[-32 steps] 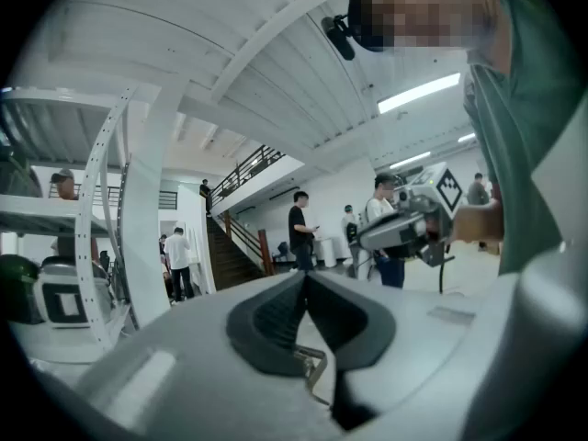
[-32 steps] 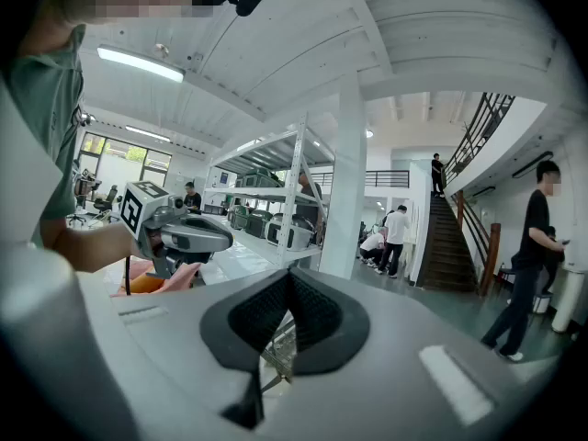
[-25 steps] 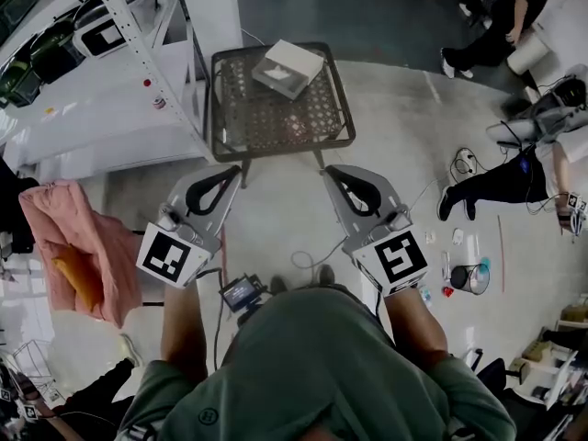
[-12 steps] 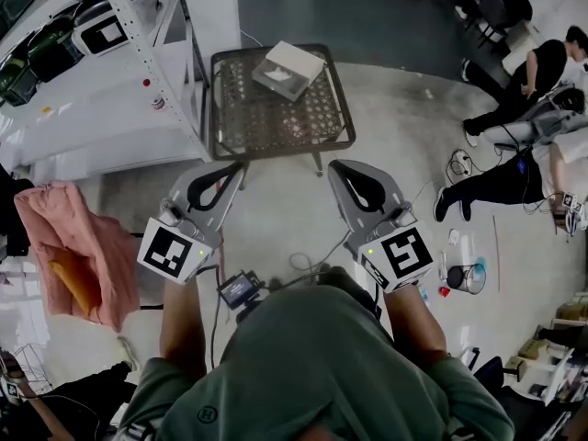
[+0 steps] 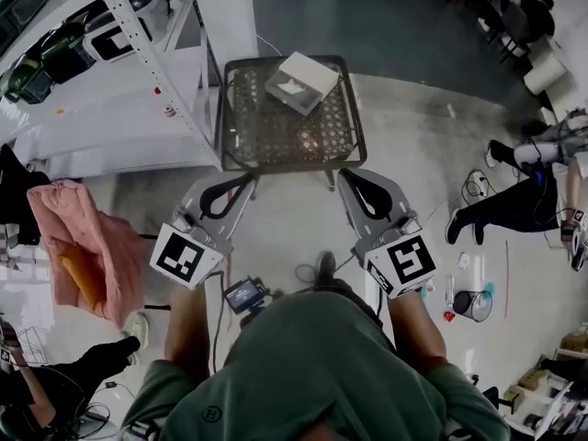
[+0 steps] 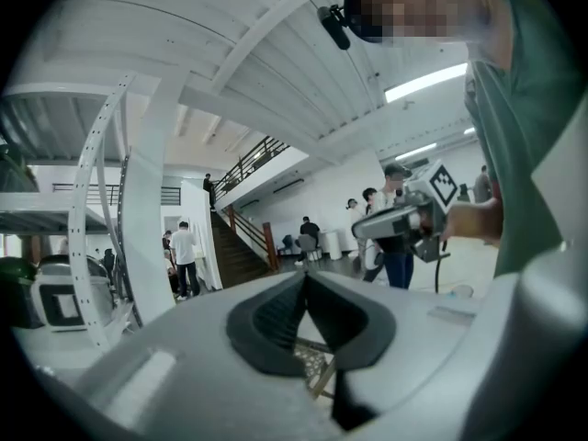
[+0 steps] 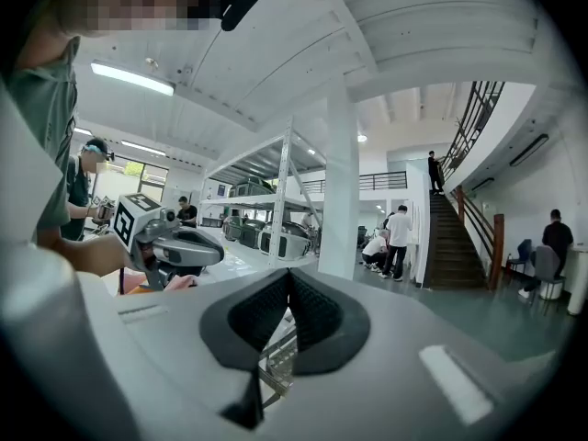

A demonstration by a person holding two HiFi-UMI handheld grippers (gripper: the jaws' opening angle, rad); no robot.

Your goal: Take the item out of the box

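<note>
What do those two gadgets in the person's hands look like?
The left gripper and right gripper are pale grey wedges with black ribbed pads at the jaws. Each carries a white cube printed with black square markers. The person wears a green short-sleeved top.

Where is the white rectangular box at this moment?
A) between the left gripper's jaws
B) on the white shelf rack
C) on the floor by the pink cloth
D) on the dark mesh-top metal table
D: the white rectangular box lies on the dark mesh-top metal table, near its far right corner.
</note>
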